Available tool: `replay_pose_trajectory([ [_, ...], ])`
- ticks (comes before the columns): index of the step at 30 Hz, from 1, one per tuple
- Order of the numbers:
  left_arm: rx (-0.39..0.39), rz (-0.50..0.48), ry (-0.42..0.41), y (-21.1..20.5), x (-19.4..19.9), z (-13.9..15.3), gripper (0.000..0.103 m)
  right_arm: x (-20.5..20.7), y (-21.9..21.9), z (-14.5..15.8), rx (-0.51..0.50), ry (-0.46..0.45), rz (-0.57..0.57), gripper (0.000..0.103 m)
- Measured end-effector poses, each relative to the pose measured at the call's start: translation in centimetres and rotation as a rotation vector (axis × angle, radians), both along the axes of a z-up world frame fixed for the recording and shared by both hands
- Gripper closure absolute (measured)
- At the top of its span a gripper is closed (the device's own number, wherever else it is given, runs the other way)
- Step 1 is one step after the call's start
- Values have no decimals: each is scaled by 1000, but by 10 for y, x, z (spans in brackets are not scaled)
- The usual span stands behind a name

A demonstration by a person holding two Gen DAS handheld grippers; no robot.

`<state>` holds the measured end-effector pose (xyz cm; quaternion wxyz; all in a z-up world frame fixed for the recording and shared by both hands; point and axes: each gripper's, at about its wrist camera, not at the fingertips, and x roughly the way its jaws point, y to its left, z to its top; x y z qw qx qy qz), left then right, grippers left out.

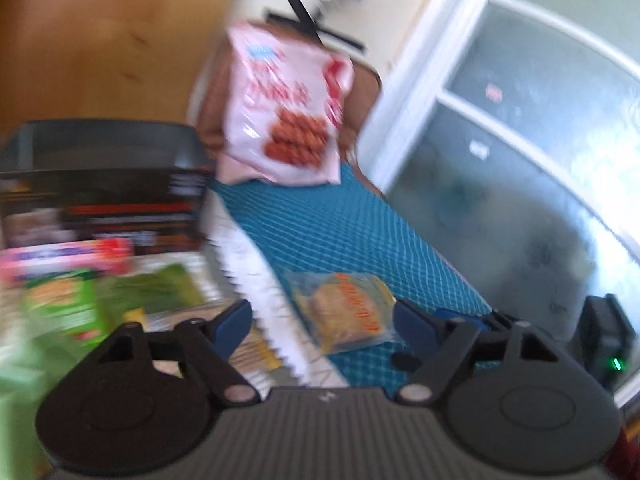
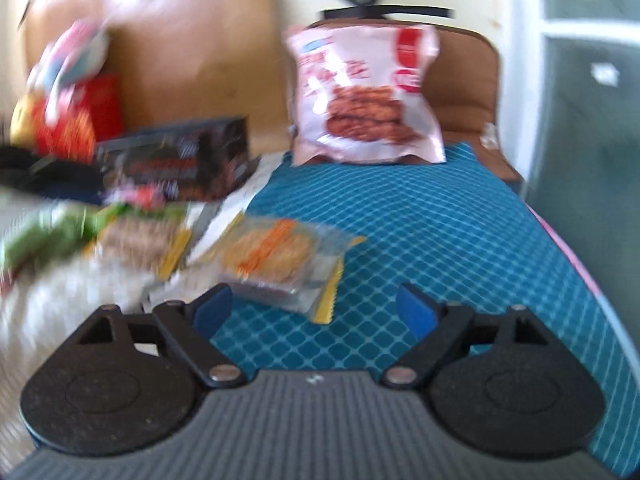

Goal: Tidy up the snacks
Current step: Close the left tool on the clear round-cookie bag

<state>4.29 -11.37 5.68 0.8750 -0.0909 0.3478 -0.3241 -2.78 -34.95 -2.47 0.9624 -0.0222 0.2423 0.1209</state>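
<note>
Both views are blurred by motion. A big pink snack bag (image 1: 286,108) stands upright at the far end of the teal checked cloth (image 1: 352,232), leaning on a brown cushion (image 2: 464,92); it also shows in the right wrist view (image 2: 364,96). A clear cracker packet (image 1: 348,308) lies flat on the cloth, just ahead of my open, empty left gripper (image 1: 324,320). In the right wrist view the packet (image 2: 276,256) lies just ahead and left of my open, empty right gripper (image 2: 314,308). A black box (image 2: 176,160), green packets (image 1: 72,304) and a pink packet (image 1: 68,260) lie left.
A wooden panel (image 1: 100,40) stands behind the pile on the left. A window or glass door with a white frame (image 1: 520,140) is on the right. Red and yellow packets (image 2: 68,112) are stacked far left. A white patterned cloth (image 2: 60,300) lies under the left pile.
</note>
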Motion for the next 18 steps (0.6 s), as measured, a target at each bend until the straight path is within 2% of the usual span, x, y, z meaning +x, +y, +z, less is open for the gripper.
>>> replay_pose_trajectory([
  [4, 90, -29, 61, -46, 28, -25, 23, 8, 0, -5, -42, 26, 66, 14],
  [5, 109, -28, 71, -53, 32, -32, 23, 12, -1, -6, -48, 31, 71, 17],
  [7, 117, -41, 103, -61, 38, -45, 24, 21, -2, -8, -47, 47, 78, 32],
  [8, 107, -43, 81, -62, 35, -44, 27, 26, -2, -10, -34, 65, 89, 40],
  [9, 106, -56, 65, -65, 33, -45, 37, 29, -2, -11, -16, 69, 95, 48],
  [10, 98, -67, 63, -66, 32, -45, 38, 30, -1, -11, -6, 62, 103, 52],
  [12, 91, -52, 43, -65, 28, -40, 46, 26, 6, -8, -13, 43, 104, 57],
  [15, 61, -29, 2, -50, 17, -26, 49, 15, 18, -3, 20, 7, 113, 58],
  [18, 26, 23, -92, -27, 5, -4, 49, 9, 33, 15, 32, -63, 130, 58],
])
